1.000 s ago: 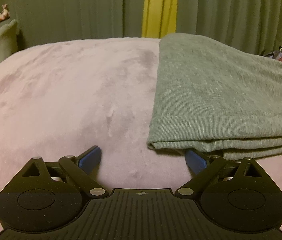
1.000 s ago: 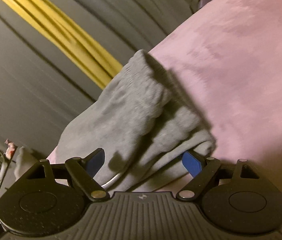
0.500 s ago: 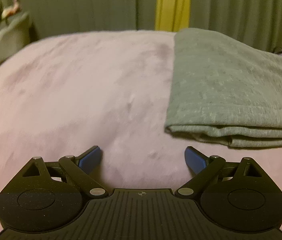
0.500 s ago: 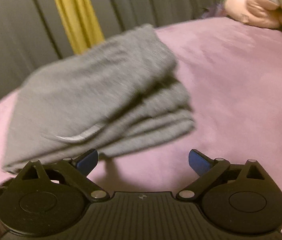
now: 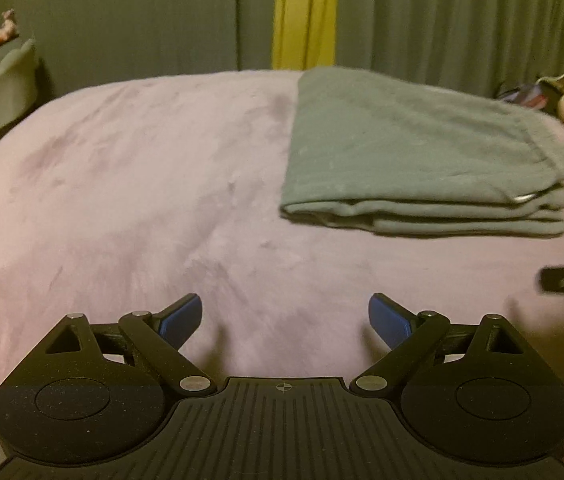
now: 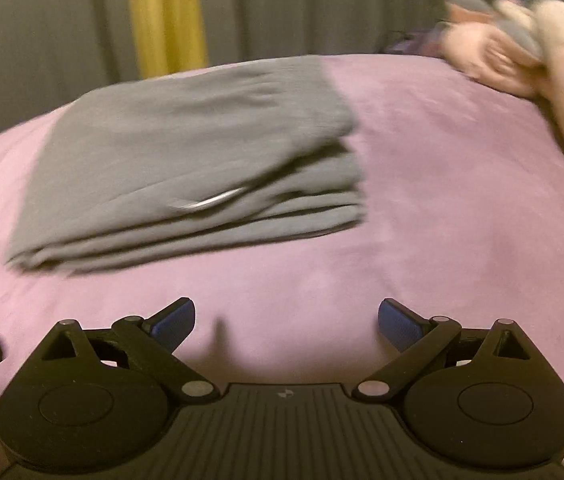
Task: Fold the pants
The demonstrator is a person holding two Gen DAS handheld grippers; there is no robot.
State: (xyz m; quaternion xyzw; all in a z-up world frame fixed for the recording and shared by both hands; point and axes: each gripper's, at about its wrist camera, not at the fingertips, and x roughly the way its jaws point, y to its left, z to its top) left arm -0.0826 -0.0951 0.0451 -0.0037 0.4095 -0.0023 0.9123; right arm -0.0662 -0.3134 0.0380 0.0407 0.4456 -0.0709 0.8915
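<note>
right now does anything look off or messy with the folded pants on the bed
Nothing serious. The grey pants lie folded in a flat stack on the pink bedspread. One small oddity: a pale drawstring loop pokes out between the layers at the near edge. Both the left gripper and right gripper are open and clear of it.

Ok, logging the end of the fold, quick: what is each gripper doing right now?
Left gripper: open, nothing between its fingers.
Right gripper: open, just been opening, empty; the folded pants lie apart on the bed.
</note>
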